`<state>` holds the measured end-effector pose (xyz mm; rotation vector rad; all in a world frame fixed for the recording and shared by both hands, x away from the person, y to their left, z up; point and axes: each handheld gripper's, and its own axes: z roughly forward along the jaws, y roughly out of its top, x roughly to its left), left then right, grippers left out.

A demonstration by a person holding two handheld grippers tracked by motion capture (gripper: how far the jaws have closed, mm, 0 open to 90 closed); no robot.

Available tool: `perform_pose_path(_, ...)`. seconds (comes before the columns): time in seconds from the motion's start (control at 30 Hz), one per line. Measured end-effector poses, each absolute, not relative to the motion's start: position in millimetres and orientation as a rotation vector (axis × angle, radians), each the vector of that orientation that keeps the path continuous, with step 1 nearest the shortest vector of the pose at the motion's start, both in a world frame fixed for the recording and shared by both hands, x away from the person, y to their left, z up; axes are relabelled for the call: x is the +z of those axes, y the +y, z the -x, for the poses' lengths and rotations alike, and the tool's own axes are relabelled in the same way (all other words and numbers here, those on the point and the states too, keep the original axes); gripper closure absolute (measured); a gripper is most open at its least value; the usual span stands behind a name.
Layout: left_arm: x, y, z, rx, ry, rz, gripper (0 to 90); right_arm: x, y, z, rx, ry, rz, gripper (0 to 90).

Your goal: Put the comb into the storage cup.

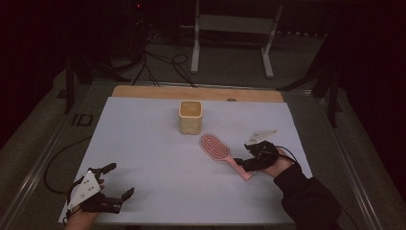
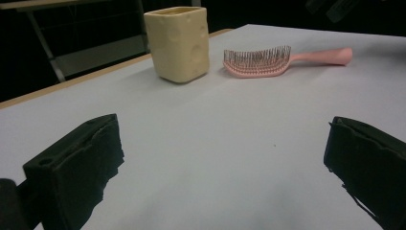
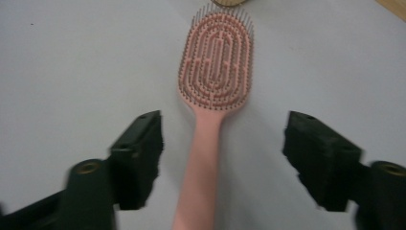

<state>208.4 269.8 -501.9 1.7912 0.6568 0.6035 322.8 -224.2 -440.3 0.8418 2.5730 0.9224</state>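
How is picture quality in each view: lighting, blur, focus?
High view: dim, dark surround, the brush and cup still legible. Left gripper view: evenly lit, brush and cup sharp, near jaws soft. Right gripper view: bright, slightly smeared, jaws blurred, bristles readable.

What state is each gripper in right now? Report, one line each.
Left gripper: jaws open, nothing between them, over the white sheet.
Right gripper: jaws open, astride the pink hairbrush handle, not pressing on it.

Dim lab: floor cables [image 1: 158, 62] and a metal stand [image 1: 234, 33].
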Motion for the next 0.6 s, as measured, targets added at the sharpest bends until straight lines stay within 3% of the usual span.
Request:
perform_pose_path(0.07, -501.9, 269.9, -208.6, 0.602, 0.656, -1.793, 0.0, -441.7, -220.9, -324.3, 0.899, 2.580, -0.846, 15.2)
perform_pose_path(0.17, -502.5, 269.9, -209.1, 0.596, 0.657, -1.795, 0.0, -445.0, -217.5, -327.7, 0.893, 2.587, -0.870, 9.3)
perform_pose_path(0.6, -502.2, 269.9, -208.9, 0.597, 0.657, -1.797, 0.0, -465.6, -199.3, -342.5, 0.746, 2.732, -0.995, 15.8)
